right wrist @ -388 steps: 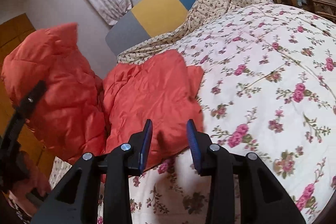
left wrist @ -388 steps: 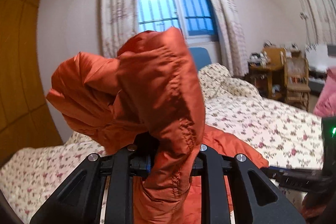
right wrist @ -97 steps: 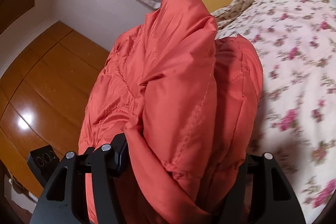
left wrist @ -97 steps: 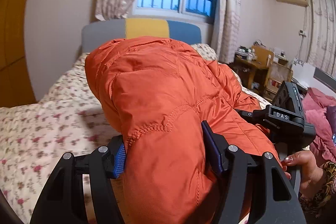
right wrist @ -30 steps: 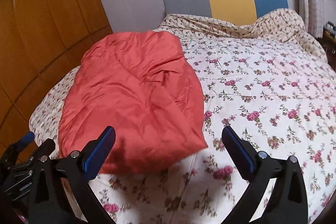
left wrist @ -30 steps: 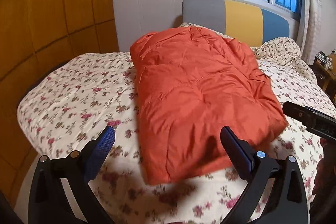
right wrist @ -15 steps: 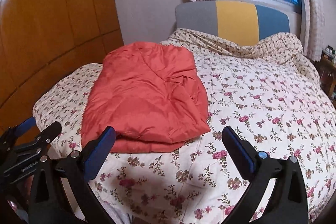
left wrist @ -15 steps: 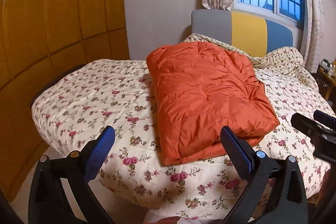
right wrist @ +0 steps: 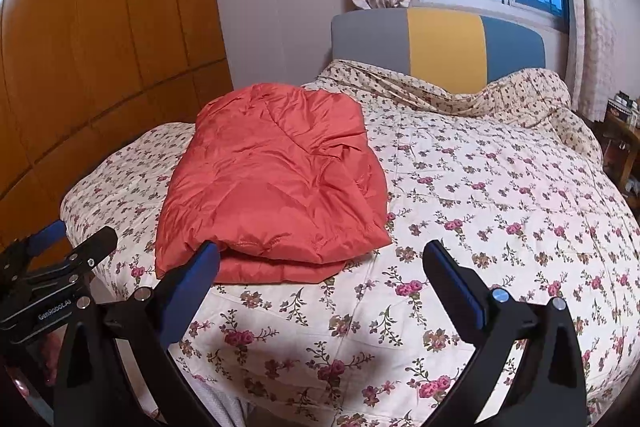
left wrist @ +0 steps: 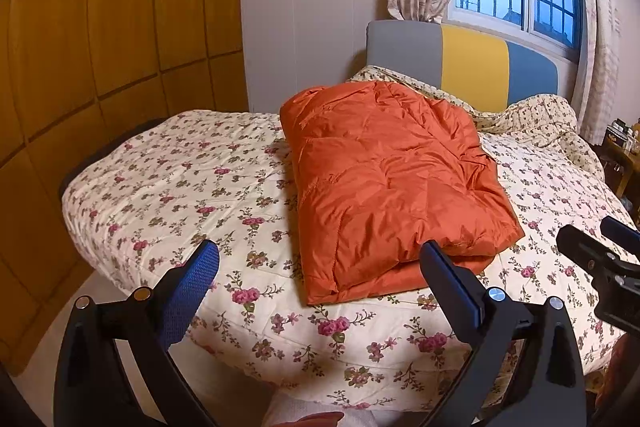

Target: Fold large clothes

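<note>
Jacket: the orange jacket lies folded into a thick rectangle on the flowered bedspread, toward the wardrobe side of the bed, its near edge close to the foot of the mattress.
Left gripper: the left gripper hangs off the foot of the bed with its fingers spread wide, gripping nothing and apart from the jacket.
Right gripper: the right gripper is likewise spread wide and empty, clear of the cloth (its left finger only overlaps the jacket's corner in this view).
Progress: the fold looks done, by my reading.
Risk, springing open: the padded cloth is puffy and slick, so the top layer could slide or puff apart if left unpressed.
Risk, loose layer: a lower layer sticks out along the near edge; a careless brush there would likely drag the stack askew.
Risk, sliding off: any tug toward the foot could pull the bundle over the mattress edge.
</note>
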Motion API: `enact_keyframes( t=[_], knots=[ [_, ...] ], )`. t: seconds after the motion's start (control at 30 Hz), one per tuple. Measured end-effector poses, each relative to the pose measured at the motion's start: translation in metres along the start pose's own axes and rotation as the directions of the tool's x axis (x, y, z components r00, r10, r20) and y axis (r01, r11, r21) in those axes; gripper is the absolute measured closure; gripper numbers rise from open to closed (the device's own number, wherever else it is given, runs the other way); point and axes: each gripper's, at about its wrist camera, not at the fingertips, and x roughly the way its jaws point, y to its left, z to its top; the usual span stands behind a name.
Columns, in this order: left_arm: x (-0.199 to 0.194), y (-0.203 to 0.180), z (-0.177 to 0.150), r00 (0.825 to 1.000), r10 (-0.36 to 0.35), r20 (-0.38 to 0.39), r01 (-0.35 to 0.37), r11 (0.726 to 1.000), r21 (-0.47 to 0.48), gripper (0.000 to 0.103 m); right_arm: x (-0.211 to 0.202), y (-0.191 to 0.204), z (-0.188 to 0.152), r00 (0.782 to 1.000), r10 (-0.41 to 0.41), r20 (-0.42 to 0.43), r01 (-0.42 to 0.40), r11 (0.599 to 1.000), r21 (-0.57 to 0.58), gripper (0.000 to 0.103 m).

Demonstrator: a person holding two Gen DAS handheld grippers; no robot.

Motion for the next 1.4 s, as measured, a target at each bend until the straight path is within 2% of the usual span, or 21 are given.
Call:
enact_keyframes(
  t=[1.4],
  knots=[
    [0.000, -0.011, 0.000, 1.000, -0.026, 0.008, 0.026, 0.999, 0.024, 0.003, 0.006, -0.004, 0.000, 1.000, 0.011, -0.019, -0.011, 1.000, 0.010, 0.002]
  ],
)
